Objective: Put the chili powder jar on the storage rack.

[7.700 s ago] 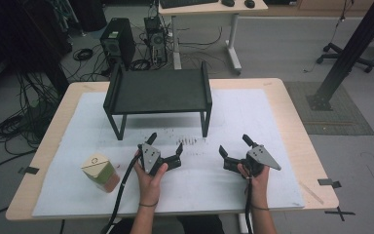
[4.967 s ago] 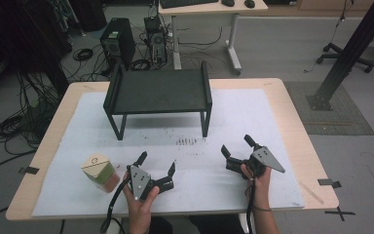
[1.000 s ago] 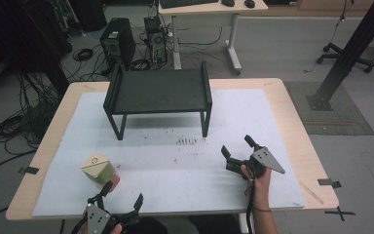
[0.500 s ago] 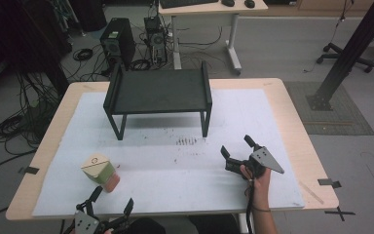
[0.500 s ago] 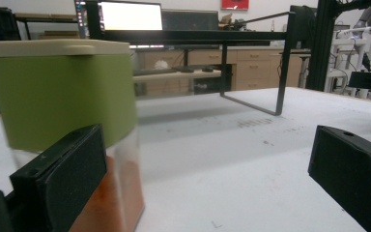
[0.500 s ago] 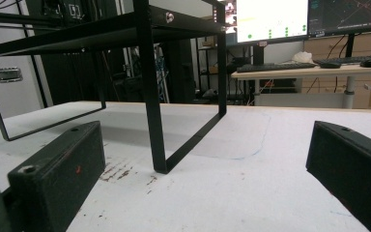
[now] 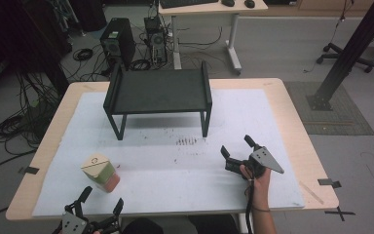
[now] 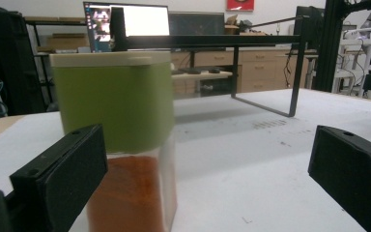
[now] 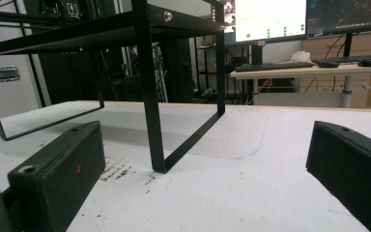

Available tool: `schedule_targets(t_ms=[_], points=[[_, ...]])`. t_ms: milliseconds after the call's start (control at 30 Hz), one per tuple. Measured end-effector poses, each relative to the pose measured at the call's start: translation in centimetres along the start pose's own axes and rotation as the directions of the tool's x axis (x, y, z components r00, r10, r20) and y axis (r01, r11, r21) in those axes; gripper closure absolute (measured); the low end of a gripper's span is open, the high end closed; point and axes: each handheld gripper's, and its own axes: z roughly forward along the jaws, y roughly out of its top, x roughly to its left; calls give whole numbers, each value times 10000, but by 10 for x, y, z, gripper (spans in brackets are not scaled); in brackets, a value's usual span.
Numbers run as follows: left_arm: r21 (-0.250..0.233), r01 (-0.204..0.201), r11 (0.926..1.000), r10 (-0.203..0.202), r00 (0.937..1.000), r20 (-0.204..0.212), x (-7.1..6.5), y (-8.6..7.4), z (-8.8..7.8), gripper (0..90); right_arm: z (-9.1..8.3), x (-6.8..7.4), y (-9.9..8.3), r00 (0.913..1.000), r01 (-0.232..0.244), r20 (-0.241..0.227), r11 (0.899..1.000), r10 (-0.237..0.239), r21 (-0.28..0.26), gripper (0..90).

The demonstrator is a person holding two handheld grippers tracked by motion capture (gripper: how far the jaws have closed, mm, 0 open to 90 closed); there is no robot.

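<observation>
Left claw [image 7: 100,207] now lower – half cut off beside jar [image 7: 100,172]

Jar [image 8: 121,145] just ahead of the left gripper [image 7: 99,210]: cream lid, green upper band, clear lower body showing orange-red powder. Shelf [image 7: 159,91] beyond the right gripper [image 7: 238,148]: matte black frame. Counter [image 7: 297,126]: light wood edge, covered by a white sheet [image 7: 175,165] speckled with dark reddish marks. Both grippers: black, with grey plates.

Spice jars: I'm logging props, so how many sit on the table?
1. The spice jar stands on the white mat at front left, just ahead of the left gripper. None appears under the black rack.
</observation>
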Motion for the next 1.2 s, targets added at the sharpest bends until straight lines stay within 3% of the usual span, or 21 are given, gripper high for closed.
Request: schedule_targets(t_ms=[700, 1200], points=[[-106, 125, 9999, -124, 9999, 103, 39, -2, 10, 7, 1, 1, 0, 9998, 45, 167, 10000, -46, 72, 1], [-167, 200, 9997, -196, 9995, 246, 51, -5, 25, 7, 1, 1, 0, 9997, 93, 222, 9999, -95, 128, 1]])
